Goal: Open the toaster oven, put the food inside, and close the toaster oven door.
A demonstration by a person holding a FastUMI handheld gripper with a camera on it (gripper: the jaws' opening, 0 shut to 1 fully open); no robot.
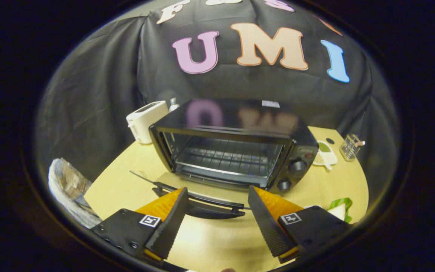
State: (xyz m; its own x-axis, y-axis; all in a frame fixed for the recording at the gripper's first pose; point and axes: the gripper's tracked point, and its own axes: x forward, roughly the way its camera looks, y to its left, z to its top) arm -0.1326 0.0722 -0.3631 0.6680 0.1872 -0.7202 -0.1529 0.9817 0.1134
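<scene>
A black toaster oven [236, 139] stands on the yellow table [127, 173], its glass door [198, 192] folded down flat toward me. The wire rack [225, 158] inside is bare. The door's black handle [206, 206] lies between my fingertips. My gripper [217, 196] is open, its fingers wide apart on either side of the handle and holding nothing. A sandwich with green lettuce [340, 209] lies on the table to the right of the right finger, partly hidden by it.
A white toaster [145, 121] and a small bottle [173, 104] stand left of the oven. A leaf-patterned dish [325, 153] and a clear glass [350, 146] sit to its right. A crumpled foil-like bundle [68, 185] lies off the table's left edge.
</scene>
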